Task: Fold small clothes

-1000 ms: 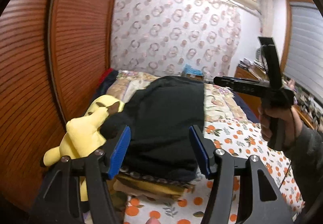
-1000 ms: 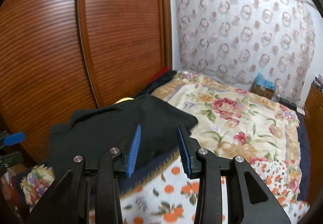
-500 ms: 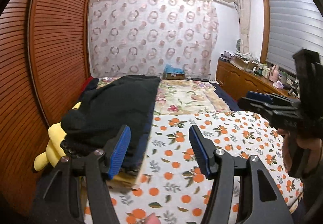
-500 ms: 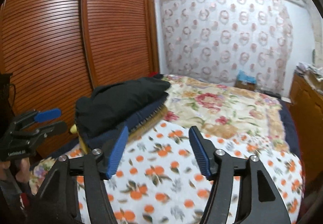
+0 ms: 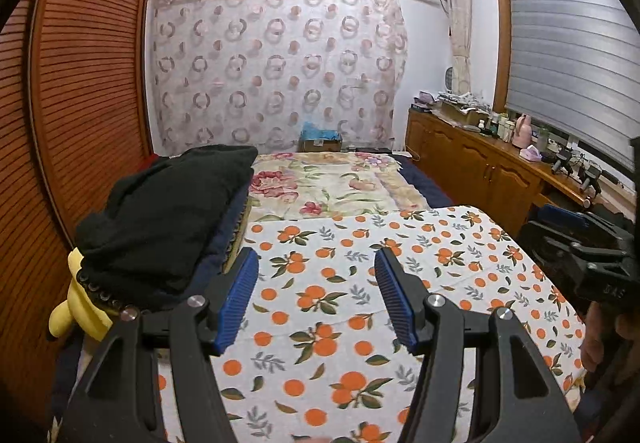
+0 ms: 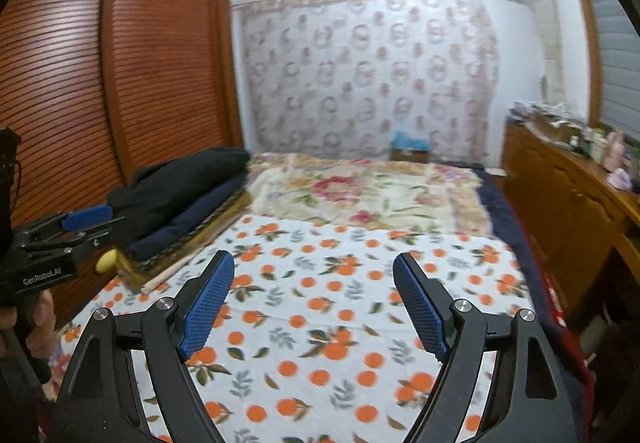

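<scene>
A folded black garment [image 5: 168,211] lies on top of a stack of folded clothes at the left side of the bed; it also shows in the right wrist view [image 6: 180,183], above a dark blue piece [image 6: 188,219]. My left gripper [image 5: 316,295] is open and empty, held above the orange-print sheet [image 5: 360,283] to the right of the stack. My right gripper [image 6: 314,303] is open and empty above the same sheet [image 6: 340,303]. Each gripper shows at the edge of the other's view, the left gripper [image 6: 60,239] and the right gripper [image 5: 580,243].
A yellow plush toy [image 5: 76,303] sits behind the stack by the wooden louvred wardrobe [image 5: 80,103]. A floral quilt [image 5: 328,183] covers the far half of the bed. A wooden cabinet [image 5: 480,171] with clutter runs along the right wall under the window.
Both grippers have pulled back and swung right, away from the black garment, which stays on the stack. The right gripper has opened wider.
</scene>
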A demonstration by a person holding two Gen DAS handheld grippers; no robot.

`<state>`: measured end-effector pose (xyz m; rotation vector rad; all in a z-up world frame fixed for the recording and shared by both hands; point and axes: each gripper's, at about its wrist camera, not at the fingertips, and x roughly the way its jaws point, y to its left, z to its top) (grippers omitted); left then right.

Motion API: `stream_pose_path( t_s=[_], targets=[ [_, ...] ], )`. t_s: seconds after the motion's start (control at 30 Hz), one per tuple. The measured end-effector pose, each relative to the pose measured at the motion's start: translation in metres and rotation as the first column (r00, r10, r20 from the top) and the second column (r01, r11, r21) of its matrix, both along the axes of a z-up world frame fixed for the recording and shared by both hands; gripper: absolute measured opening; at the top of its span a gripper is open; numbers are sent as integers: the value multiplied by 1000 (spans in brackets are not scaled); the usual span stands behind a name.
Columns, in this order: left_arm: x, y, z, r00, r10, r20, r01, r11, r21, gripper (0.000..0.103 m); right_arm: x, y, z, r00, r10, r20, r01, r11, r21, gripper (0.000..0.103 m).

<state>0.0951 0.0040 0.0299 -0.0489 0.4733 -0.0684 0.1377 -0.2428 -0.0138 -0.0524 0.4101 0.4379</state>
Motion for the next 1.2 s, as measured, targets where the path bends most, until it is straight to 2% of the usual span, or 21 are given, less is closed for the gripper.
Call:
stream_pose_path(
  t_s=[0.47, 1.2],
  targets=[
    [-28, -20, 43, 996, -23, 84, 23, 1000, 9, 60, -35, -36, 27, 989, -120, 84, 117, 992, 40, 84],
    [-33, -18, 42, 997, -17, 80, 16, 1000, 8, 60, -36, -40, 24, 988, -129, 91, 125, 991, 42, 84]
  ],
)
